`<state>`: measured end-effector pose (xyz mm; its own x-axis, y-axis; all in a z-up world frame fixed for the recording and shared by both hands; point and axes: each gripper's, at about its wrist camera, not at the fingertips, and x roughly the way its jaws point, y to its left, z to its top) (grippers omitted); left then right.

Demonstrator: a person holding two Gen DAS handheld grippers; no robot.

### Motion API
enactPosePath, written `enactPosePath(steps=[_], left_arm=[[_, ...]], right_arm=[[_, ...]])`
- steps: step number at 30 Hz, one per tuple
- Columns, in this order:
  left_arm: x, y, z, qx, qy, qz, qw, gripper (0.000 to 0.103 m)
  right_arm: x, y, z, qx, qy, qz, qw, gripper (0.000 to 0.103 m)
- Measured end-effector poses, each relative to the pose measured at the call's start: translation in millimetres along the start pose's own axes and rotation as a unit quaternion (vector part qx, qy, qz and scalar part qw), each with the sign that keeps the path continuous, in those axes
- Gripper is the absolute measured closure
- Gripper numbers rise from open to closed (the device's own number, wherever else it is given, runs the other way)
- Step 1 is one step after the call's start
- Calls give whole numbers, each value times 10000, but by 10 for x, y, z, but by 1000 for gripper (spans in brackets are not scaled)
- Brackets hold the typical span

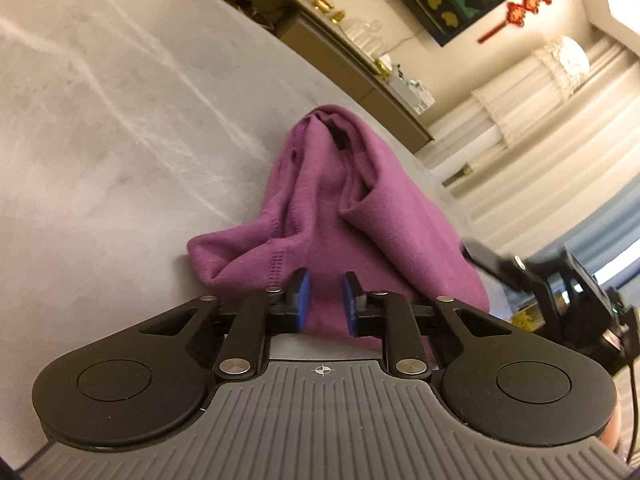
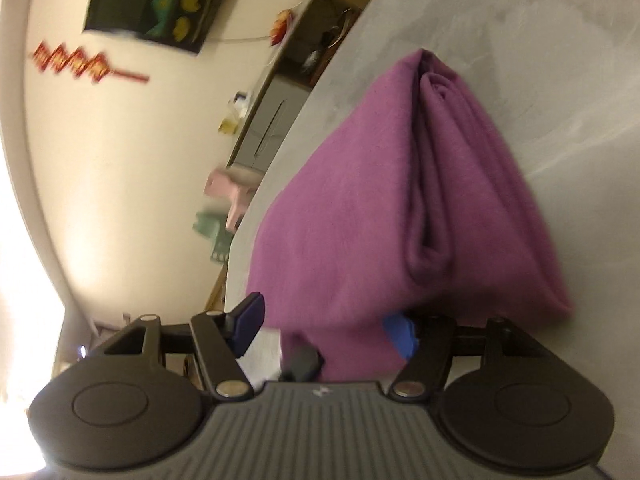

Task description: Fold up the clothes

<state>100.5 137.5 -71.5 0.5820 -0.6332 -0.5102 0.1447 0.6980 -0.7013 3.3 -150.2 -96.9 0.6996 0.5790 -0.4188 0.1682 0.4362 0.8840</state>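
left gripper (image 1: 325,300) fingers pinch the purple garment (image 1: 352,216); right gripper (image 2: 326,326) fingers spread, garment between.

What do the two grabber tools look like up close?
Each tool, left and right, has a grey ribbed body, two round black discs, black linkage bars with silver rivets, and blue pads on its fingertips. A small white crosshair mark sits on the left body, and a thin black cable runs beside it.

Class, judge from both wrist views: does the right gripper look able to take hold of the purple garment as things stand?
Probably yes. The right gripper is open with the purple garment hanging between its pads, and nothing blocks it on the grey table.
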Motion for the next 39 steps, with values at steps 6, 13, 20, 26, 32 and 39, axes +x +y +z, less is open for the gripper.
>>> enactPosePath(steps=[6, 13, 20, 26, 32, 39], left_arm=[[-42, 71, -23, -53, -19, -46, 10000, 95], [-21, 153, -23, -188, 78, -185, 9996, 100], [-49, 38, -84, -41, 29, -104, 9999, 93], [-216, 10, 26, -69, -222, -94, 9997, 77], [-104, 273, 74, -828, -152, -399, 9957, 80], [-102, 366, 305, -1168, -61, -776, 9901, 76]], right_arm=[[78, -60, -61, 268, -445, -23, 9986, 94], [-71, -240, -226, -376, 114, -87, 9992, 94], [-309, -140, -245, -733, 446, -186, 9961, 90], [-576, 595, -899, -3100, 294, -1174, 9430, 76], [194, 1239, -1525, -6444, -515, -2626, 7163, 50], [873, 1273, -1565, -7223, -212, -3288, 6080, 86]])
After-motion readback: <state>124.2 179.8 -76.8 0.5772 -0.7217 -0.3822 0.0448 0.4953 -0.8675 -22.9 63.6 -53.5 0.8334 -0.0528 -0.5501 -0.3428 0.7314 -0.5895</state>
